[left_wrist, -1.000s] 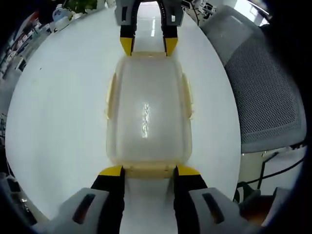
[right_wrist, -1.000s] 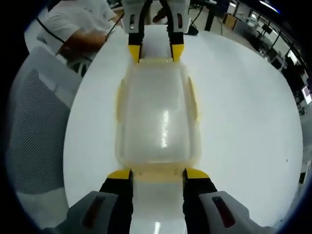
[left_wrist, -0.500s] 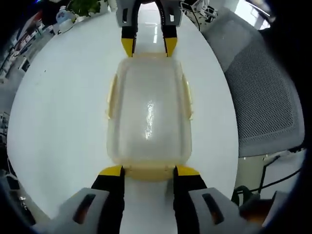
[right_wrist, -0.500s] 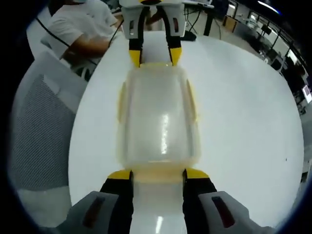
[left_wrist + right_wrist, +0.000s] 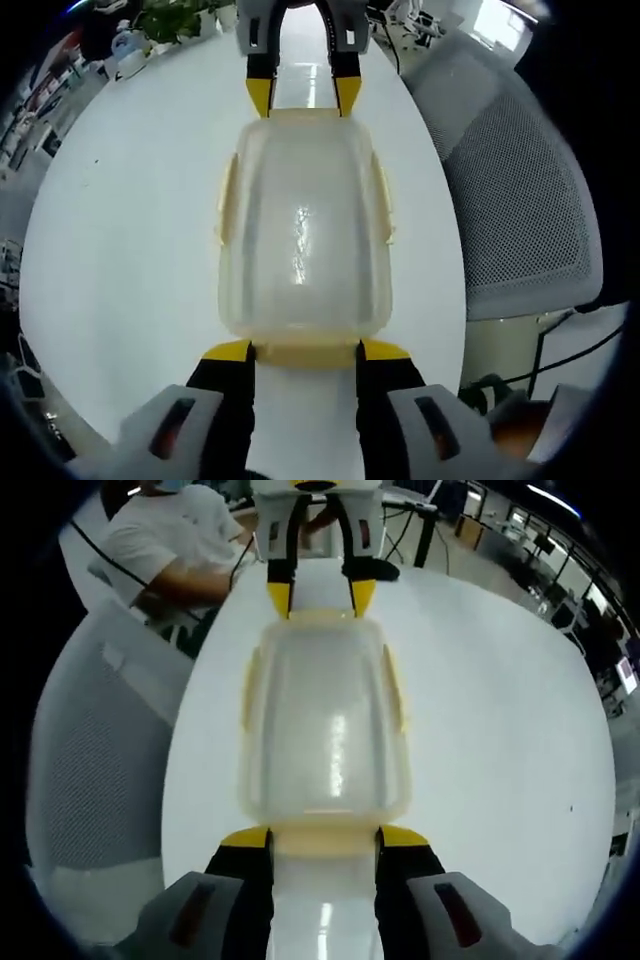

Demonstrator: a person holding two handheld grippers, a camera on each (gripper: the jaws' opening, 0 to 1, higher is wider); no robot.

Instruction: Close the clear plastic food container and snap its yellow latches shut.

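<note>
1. Both grippers are held spread, the left gripper (image 5: 303, 352) at one short end of the clear container (image 5: 303, 225) and the right gripper (image 5: 323, 838) at the opposite end, yellow tips beside the end latches.
2. A mesh chair (image 5: 520, 190) is seen beside the white surface (image 5: 130, 200).
3. A seated person (image 5: 170, 550) is seen beyond.
</note>
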